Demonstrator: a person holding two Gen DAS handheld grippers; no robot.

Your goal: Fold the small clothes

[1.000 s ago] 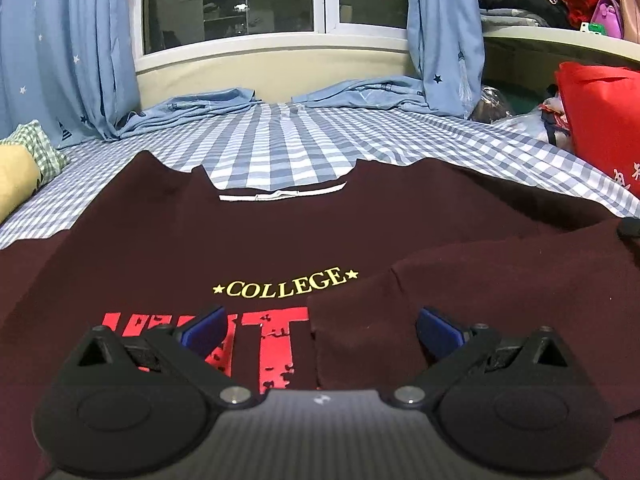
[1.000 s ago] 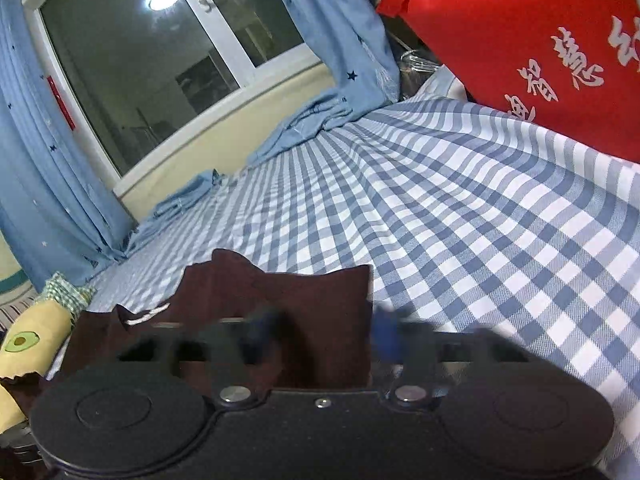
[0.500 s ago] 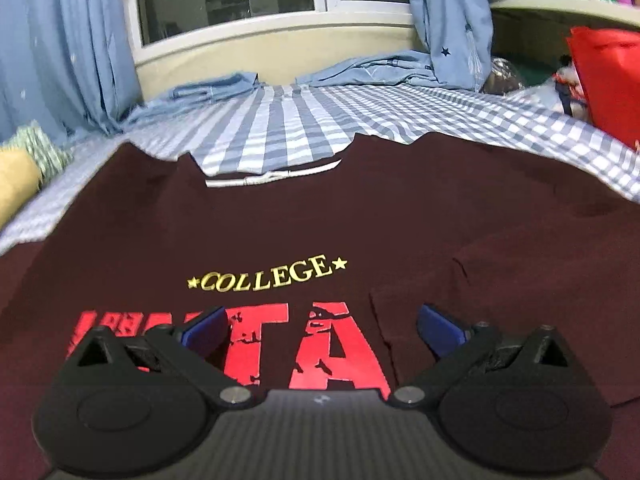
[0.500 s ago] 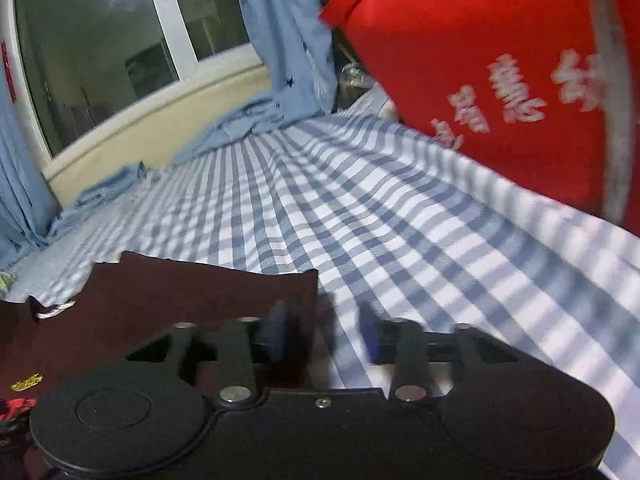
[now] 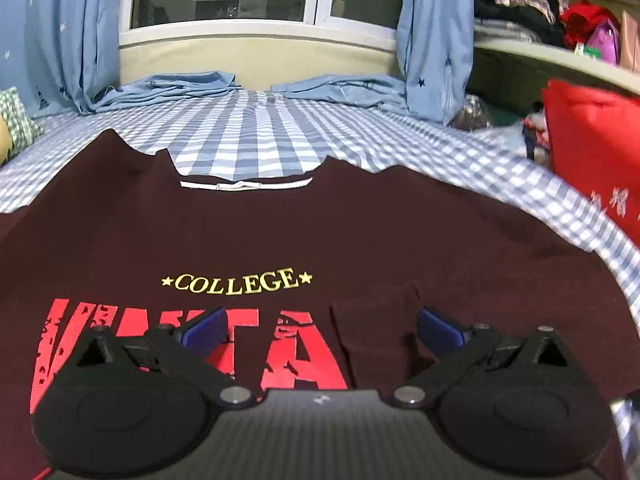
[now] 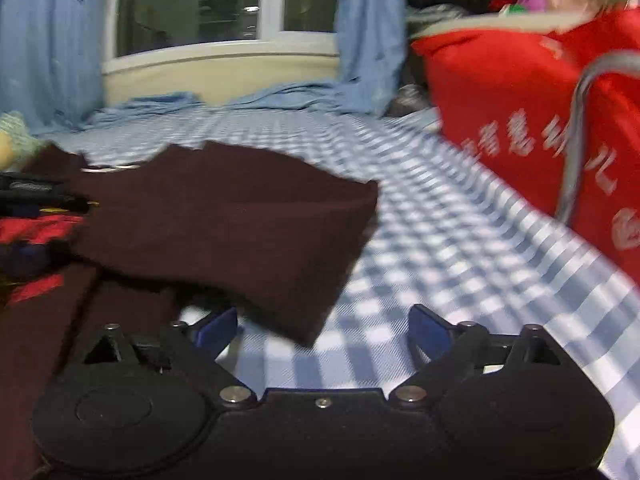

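- The dark red shirt (image 5: 280, 232) lies flat on the bed (image 5: 248, 140), front side up, with its neck toward the window end. Yellow and red letters show on its chest.
- The right sleeve (image 6: 256, 232) is folded in over the shirt. In the right view its loose end sticks out near the right side of the bed and looks a little lifted, not pressed flat.
- The left claw (image 5: 320, 330) is wide and holds nothing. It hangs low over the red letters, near the folded sleeve's edge.
- The right claw (image 6: 322, 326) is wide too and holds nothing. It sits by the sleeve's loose end, over the checked sheet.
- The sleeve fold could slide back open, because nothing holds it and the cloth is soft.
- If a claw bumps or drags the sleeve, the fold could go crooked.
- If a claw pinches too deep, I think it could grab the checked sheet along with the shirt and pull both up.
- The red bag (image 6: 532, 120) sits close on the right side of the bed. A wide swing of the right claw could hit it.
- The right view is blurry, so aiming at a thin cloth edge may miss.
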